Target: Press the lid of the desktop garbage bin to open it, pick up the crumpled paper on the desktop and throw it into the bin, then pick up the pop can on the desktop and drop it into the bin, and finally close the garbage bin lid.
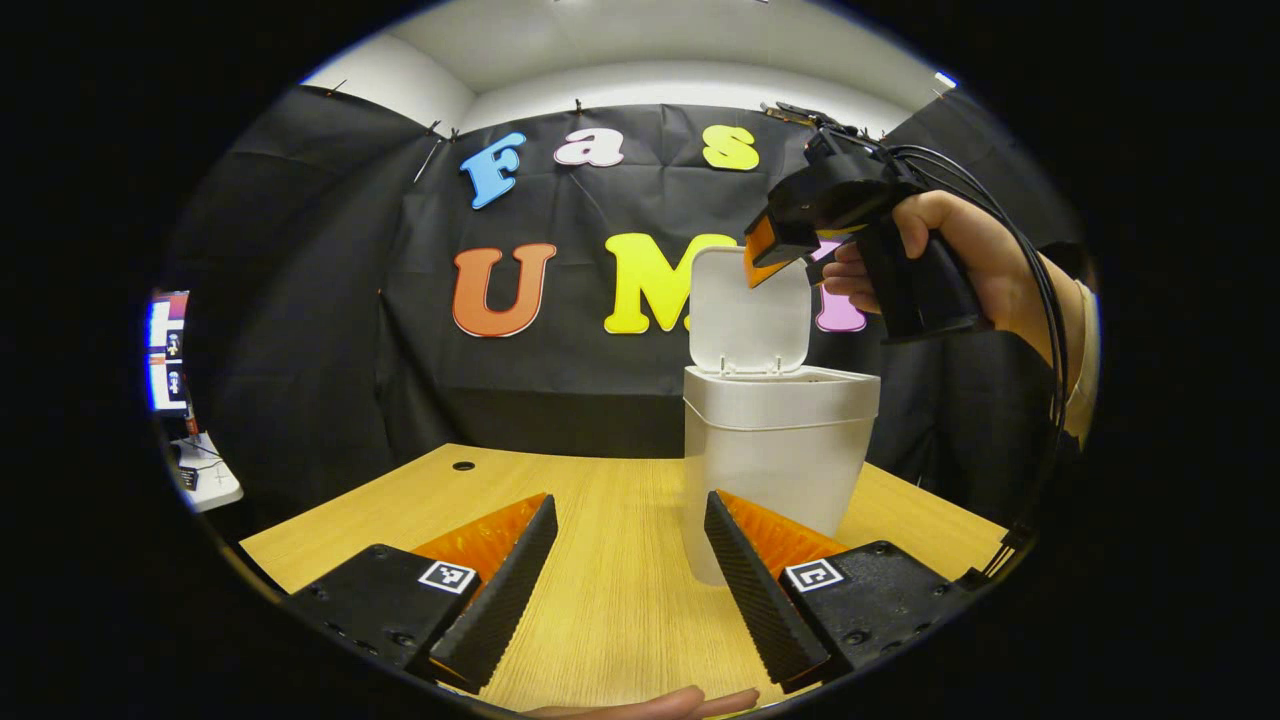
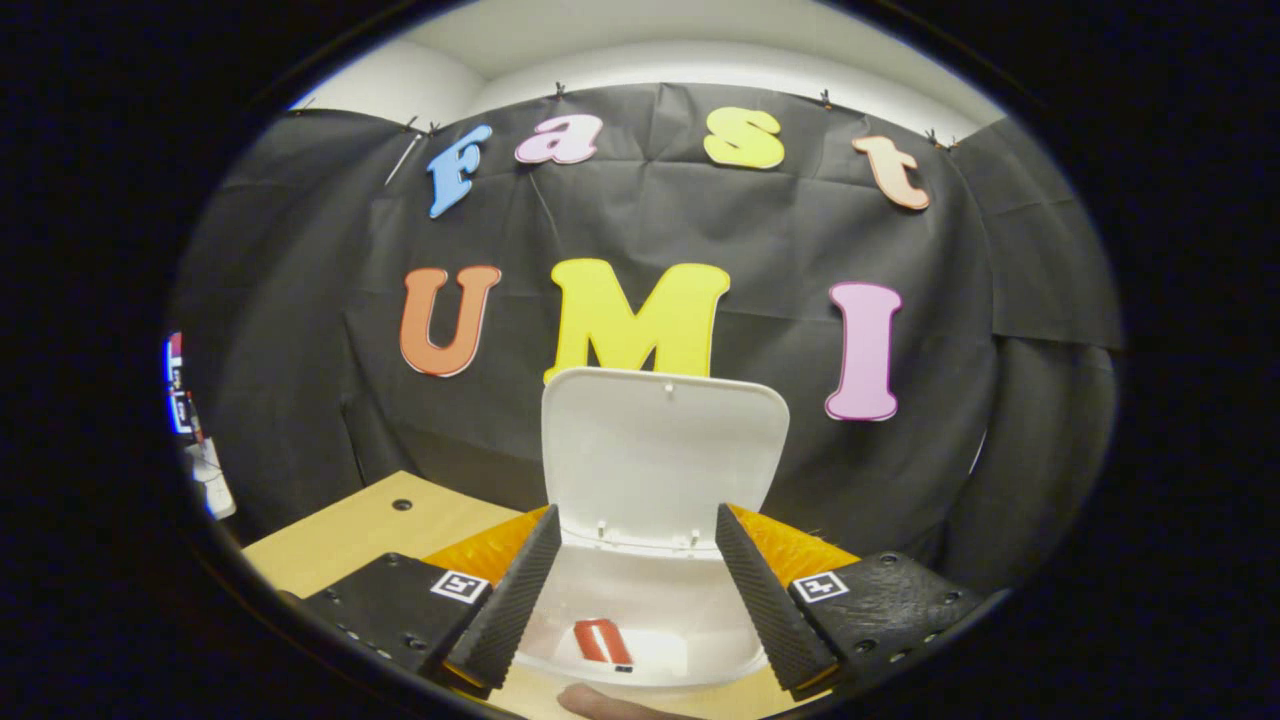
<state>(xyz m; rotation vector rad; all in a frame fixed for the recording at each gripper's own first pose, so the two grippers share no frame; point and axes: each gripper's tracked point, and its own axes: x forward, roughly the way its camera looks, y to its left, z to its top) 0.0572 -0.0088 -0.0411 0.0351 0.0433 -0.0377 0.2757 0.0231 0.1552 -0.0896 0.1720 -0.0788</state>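
The bin (image 1: 775, 460) is seen on the worktop (image 1: 600, 560), lid (image 2: 662, 455) upright, a can (image 2: 602, 641) inside. Both hand-held grippers (image 1: 628, 580) (image 2: 632, 590) are held wide, empty. The lid is judged light, stiff plastic, best pushed at its top edge.

bin (image 1: 775, 460): base behind fingers (image 1: 760, 590) | pop can (image 2: 603, 641): mostly hidden inside

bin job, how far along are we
Nearly finished. The bin stands with its lid upright and open, and the pop can lies inside. The right gripper hangs open above the opening, holding nothing; the left gripper is open too. Closing the lid remains.
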